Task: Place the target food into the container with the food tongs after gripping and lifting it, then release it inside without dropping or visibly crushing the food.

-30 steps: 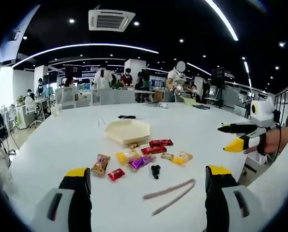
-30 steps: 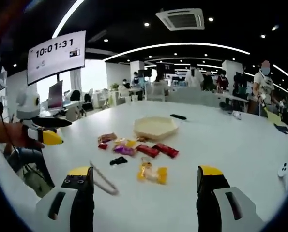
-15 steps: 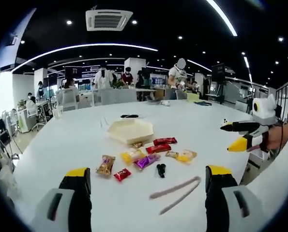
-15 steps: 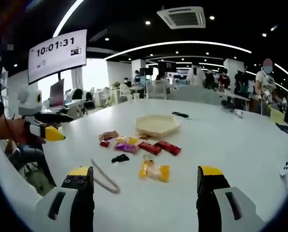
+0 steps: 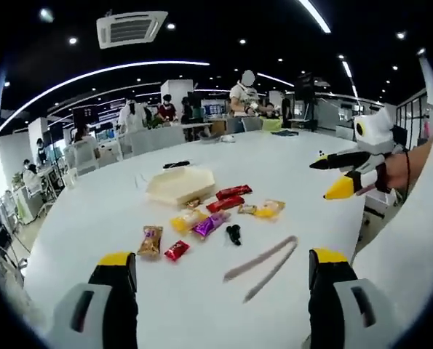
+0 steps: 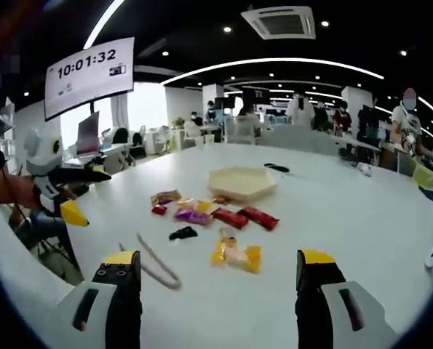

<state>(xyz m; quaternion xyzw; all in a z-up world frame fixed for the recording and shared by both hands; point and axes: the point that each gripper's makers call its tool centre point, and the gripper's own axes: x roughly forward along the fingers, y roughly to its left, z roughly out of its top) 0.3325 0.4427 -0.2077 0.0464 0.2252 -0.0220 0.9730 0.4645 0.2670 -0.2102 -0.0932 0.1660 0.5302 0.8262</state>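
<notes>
I see grey metal tongs (image 5: pixel 263 257) just ahead of my left gripper (image 5: pixel 220 273), long axis slanting up-right; both grippers' fingers apart, empty.

Your food tongs (image 5: pixel 263 258) lie flat, arms apart, near wrapped snacks (image 5: pixel 210 223) scattered beside empty cream hexagonal container (image 5: pixel 180 185) on desk (image 5: pixel 92 218).

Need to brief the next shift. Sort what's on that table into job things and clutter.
For the job:
- tongs
- container
- snack packets
- left gripper, open
- right gripper, open

Just lying about:
- small black thing beside the packets
- dark thing beyond the container
- white device on the table edge
</notes>
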